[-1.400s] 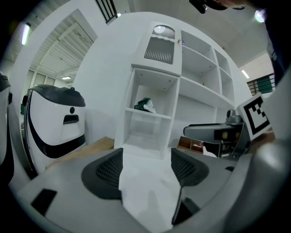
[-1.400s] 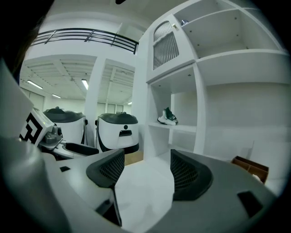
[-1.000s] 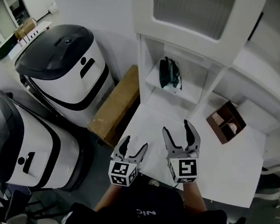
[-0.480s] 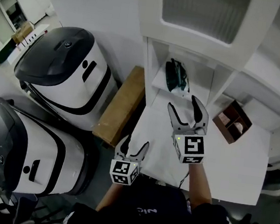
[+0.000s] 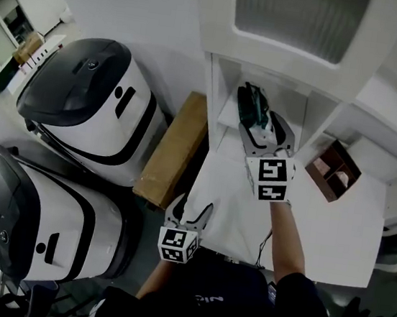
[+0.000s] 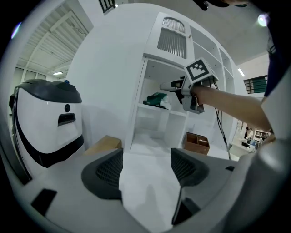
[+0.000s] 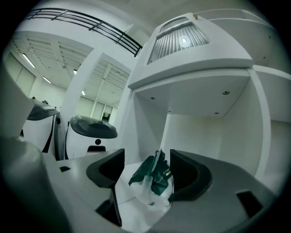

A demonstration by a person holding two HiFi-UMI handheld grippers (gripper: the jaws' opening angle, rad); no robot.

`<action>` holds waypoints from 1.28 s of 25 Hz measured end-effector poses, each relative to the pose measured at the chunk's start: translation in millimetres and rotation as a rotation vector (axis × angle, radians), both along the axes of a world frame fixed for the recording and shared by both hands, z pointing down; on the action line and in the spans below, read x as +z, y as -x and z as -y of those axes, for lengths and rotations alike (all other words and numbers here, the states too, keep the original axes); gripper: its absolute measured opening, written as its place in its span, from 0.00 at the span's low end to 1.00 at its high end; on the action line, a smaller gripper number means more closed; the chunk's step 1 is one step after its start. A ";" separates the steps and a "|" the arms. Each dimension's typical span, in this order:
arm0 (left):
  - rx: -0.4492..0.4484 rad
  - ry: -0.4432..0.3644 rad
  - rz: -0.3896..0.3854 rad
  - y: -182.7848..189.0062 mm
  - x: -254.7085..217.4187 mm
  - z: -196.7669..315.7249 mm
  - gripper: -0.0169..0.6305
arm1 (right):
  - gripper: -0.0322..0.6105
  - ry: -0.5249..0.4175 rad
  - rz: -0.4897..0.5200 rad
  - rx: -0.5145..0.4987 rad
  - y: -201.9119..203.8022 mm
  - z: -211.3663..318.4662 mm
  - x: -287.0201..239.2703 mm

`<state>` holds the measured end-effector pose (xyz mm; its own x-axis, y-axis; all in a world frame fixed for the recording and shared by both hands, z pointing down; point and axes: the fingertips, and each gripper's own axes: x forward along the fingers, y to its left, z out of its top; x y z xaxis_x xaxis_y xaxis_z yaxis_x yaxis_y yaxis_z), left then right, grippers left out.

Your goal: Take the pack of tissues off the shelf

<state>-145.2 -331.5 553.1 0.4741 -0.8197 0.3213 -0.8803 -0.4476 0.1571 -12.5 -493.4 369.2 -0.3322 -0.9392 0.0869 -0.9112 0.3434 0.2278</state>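
Right claw (image 5: 266,132) open, nothing gripped; pack of tissues (image 7: 152,181) on shelf (image 5: 223,118) dead ahead, framed by your jaws, long axis along your reach. Left claw (image 5: 189,215) open, empty, well back.
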 end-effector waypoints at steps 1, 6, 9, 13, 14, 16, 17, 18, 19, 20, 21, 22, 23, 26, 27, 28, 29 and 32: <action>0.001 0.006 0.001 0.1 2.1 -0.5 0.54 | 0.53 0.008 -0.016 0.004 0.6 5.5 2.1; 0.013 0.018 0.028 -1.7 10.4 -1.2 0.54 | 0.53 0.050 -0.121 0.019 3.2 36.2 12.8; 0.011 0.029 0.034 0.1 14.6 -3.5 0.54 | 0.51 0.066 -0.160 0.016 6.8 51.0 15.5; -0.015 0.043 0.019 6.3 17.5 -2.9 0.54 | 0.49 0.107 -0.205 0.027 9.0 68.4 21.6; -0.020 0.043 0.019 7.6 17.3 -2.1 0.54 | 0.47 0.125 -0.209 0.034 8.2 71.7 24.0; -0.029 0.041 0.018 9.7 16.3 -0.2 0.54 | 0.42 0.168 -0.208 0.052 5.0 75.8 31.4; -0.033 0.038 0.017 10.5 15.6 0.9 0.54 | 0.40 0.182 -0.211 0.062 3.2 77.0 35.5; -0.037 0.036 0.016 11.3 15.2 1.9 0.54 | 0.36 0.189 -0.220 0.071 1.7 78.0 39.0; -0.041 0.034 0.015 12.2 14.9 2.8 0.54 | 0.31 0.190 -0.234 0.080 0.5 78.6 41.6; -0.045 0.034 0.012 13.3 14.8 3.3 0.54 | 0.24 0.188 -0.250 0.088 -0.4 78.9 43.3; -0.051 0.034 0.007 14.6 14.6 3.5 0.54 | 0.21 0.186 -0.264 0.094 -1.0 79.2 44.6; -0.056 0.035 -0.001 16.0 14.3 3.6 0.54 | 0.18 0.189 -0.273 0.096 -1.3 79.4 46.2; -0.061 0.035 -0.006 17.3 14.2 3.8 0.54 | 0.16 0.196 -0.277 0.095 -1.2 79.8 48.2; -0.069 0.035 -0.002 20.5 15.2 5.3 0.54 | 0.11 0.212 -0.280 0.091 -1.3 81.9 53.0; -0.072 0.035 -0.001 21.8 15.3 5.7 0.54 | 0.10 0.213 -0.283 0.089 -1.1 82.2 53.9; -0.076 0.035 -0.001 23.1 15.1 6.0 0.54 | 0.09 0.212 -0.287 0.087 -0.6 82.2 54.4; -0.079 0.033 -0.002 24.2 14.6 6.2 0.54 | 0.09 0.209 -0.290 0.083 -0.2 82.0 54.6; -0.082 0.027 -0.005 26.2 12.7 6.2 0.54 | 0.08 0.200 -0.291 0.076 -0.3 81.7 53.8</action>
<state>-171.4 -337.8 565.8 0.4072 -0.8469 0.3420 -0.9131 -0.3693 0.1727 -12.1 -575.1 423.1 -0.1965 -0.9152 0.3518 -0.8424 0.3412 0.4171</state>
